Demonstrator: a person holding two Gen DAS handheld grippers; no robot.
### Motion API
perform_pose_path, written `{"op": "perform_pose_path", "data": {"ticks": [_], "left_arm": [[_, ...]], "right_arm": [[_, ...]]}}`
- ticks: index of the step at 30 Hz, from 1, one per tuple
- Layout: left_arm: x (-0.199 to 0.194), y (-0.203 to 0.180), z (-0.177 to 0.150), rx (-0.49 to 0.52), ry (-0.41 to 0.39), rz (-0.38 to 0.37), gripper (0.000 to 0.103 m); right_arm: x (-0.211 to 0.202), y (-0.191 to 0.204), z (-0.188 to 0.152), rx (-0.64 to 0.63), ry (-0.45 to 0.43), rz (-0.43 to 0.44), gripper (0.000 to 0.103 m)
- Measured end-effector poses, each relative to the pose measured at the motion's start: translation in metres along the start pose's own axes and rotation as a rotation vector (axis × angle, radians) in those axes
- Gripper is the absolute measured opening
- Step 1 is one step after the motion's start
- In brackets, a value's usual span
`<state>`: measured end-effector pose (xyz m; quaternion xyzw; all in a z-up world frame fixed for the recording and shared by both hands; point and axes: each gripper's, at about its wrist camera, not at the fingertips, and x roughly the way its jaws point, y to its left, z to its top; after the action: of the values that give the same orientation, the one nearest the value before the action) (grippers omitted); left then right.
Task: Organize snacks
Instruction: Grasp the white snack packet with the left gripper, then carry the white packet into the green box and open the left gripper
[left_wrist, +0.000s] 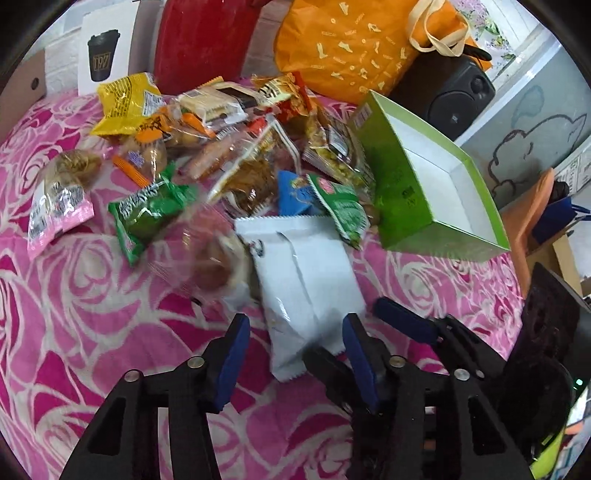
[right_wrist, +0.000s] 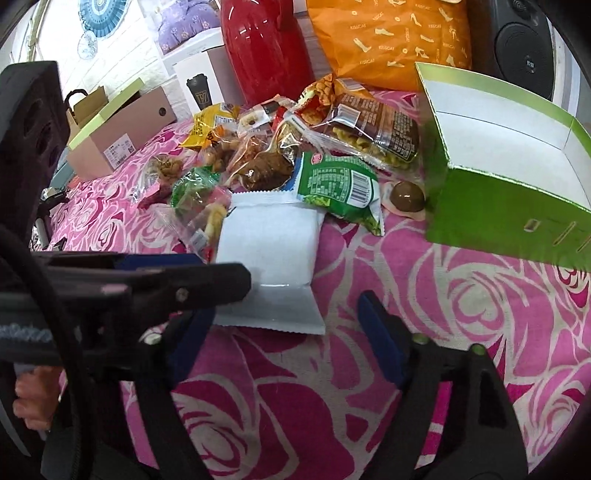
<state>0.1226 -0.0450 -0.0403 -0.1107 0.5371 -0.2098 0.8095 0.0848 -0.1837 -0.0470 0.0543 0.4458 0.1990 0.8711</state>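
Lying flat on the pink rose-patterned cloth (right_wrist: 424, 295) is a plain white crinkle-edged snack pouch (left_wrist: 306, 280) at the near edge of the snack pile (left_wrist: 236, 140). No writing shows on it. The left gripper (left_wrist: 295, 354) is spread open with its blue pads on each side of the pouch's near end, not pinching it. The right gripper (right_wrist: 291, 332) is open too, just in front of the pouch, and its fingers hold nothing.

A green shiny packet with a barcode label (right_wrist: 340, 188) rests on the pouch's far corner. Behind it are clear crinkly bags and a yellow packet (left_wrist: 125, 107) — their print is too small to read. The green cardboard box with a white inside (right_wrist: 506, 162) stands tilted and empty, to the right of the pile. A round brown sweet in a wrapper (right_wrist: 406, 195) sits just beside its left wall.

The orange bag (right_wrist: 388, 37) at the back says "KISSCAT" — many times. A white box with a black cup picture (left_wrist: 105, 51) stands behind the pile. Bare cloth lies open in front of the box.
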Motion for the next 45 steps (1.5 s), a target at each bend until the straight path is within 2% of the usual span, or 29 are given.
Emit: {"op": "perform_pose_path", "data": {"ticks": [2,4,6,8,9,10,13,15,19,26,29,32,36,45], "left_arm": [[-0.003,-0.003,-0.003,0.032,-0.027,-0.002,0.052],[0.009,0.000,-0.001,0.028,-0.006,0.032,0.052],[0.023,0.010,0.002,-0.043,0.028,-0.003,0.052],[0.025,0.013,0.004,-0.081,0.021,-0.030,0.050],[0.024,0.011,0.004,-0.068,0.016,-0.036,0.040],[0.022,0.008,0.004,-0.041,0.015,-0.020,0.038],[0.011,0.002,-0.001,-0.018,-0.012,0.024,0.035],[-0.001,-0.002,-0.006,-0.028,-0.022,0.008,0.035],[-0.028,-0.024,-0.012,0.027,-0.073,0.012,0.034],[-0.044,-0.076,0.015,0.145,-0.145,-0.061,0.034],[-0.037,-0.101,0.035,0.213,-0.160,-0.067,0.034],[-0.019,-0.121,0.058,0.237,-0.148,-0.090,0.034],[0.010,-0.141,0.080,0.276,-0.132,-0.088,0.034],[0.058,-0.147,0.112,0.300,-0.079,-0.066,0.034]], "right_arm": [[-0.002,0.003,-0.002,-0.013,-0.010,0.000,0.078],[0.000,0.003,-0.002,-0.017,0.000,-0.004,0.075],[0.005,0.004,-0.001,-0.018,0.009,-0.003,0.067],[0.008,0.006,-0.002,-0.028,0.012,-0.003,0.056],[0.008,0.007,-0.003,-0.030,0.011,-0.004,0.052],[0.008,0.007,-0.004,-0.028,0.007,-0.007,0.051],[-0.001,0.007,-0.007,-0.022,-0.002,0.022,0.037],[-0.015,0.011,-0.009,-0.034,-0.020,0.032,0.037],[-0.047,0.018,-0.012,-0.056,-0.077,0.014,0.036],[-0.097,-0.005,0.000,-0.019,-0.242,-0.062,0.036],[-0.106,-0.025,0.009,0.018,-0.282,-0.106,0.036],[-0.108,-0.050,0.018,0.055,-0.303,-0.140,0.036],[-0.097,-0.085,0.032,0.103,-0.290,-0.145,0.036],[-0.071,-0.131,0.049,0.158,-0.243,-0.124,0.036]]}}
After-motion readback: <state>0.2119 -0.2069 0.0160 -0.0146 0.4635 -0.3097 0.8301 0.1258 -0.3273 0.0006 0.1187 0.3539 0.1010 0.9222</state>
